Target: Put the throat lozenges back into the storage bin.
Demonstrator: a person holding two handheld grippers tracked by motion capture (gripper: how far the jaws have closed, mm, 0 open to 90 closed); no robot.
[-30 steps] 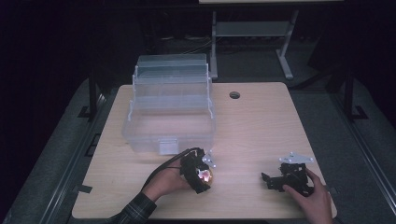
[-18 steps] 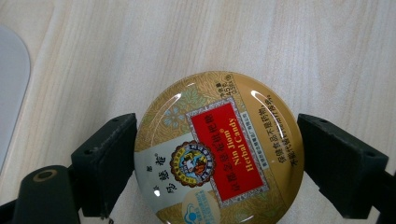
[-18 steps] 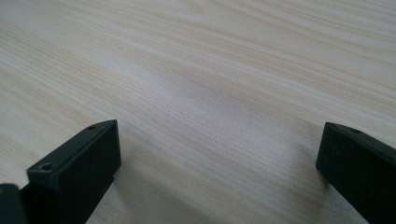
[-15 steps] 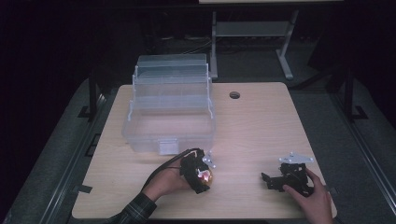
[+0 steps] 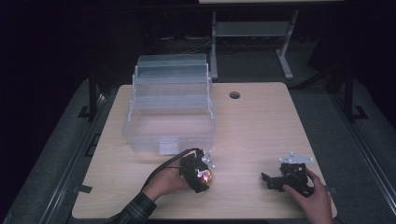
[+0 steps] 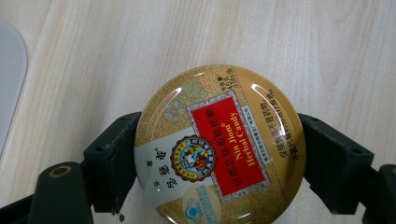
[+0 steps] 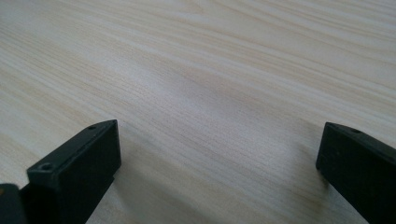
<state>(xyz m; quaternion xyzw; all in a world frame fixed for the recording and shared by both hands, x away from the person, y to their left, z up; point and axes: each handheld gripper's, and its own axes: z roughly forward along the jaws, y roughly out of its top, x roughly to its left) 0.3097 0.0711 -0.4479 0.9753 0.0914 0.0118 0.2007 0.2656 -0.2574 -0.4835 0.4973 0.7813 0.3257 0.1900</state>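
Observation:
A round gold candy tin [image 6: 219, 144] with a red label reading "Nin Jiom Herbal Candy" sits between the two black jaws of my left gripper [image 6: 218, 154], which is shut on its sides. In the high view the tin [image 5: 205, 177] glows at the front of the table, held by the left gripper [image 5: 198, 173] just in front of the clear box. My right gripper [image 5: 285, 179] rests low on the table at the front right. In its own view the right gripper [image 7: 219, 154] stands open, its jaws wide apart over bare wood.
A clear plastic tiered box [image 5: 170, 109] stands open at the back left of the wooden table [image 5: 261, 126]. A round cable hole [image 5: 234, 95] lies near the far edge. A grey corner of something [image 6: 10, 79] shows at the left gripper view's left edge.

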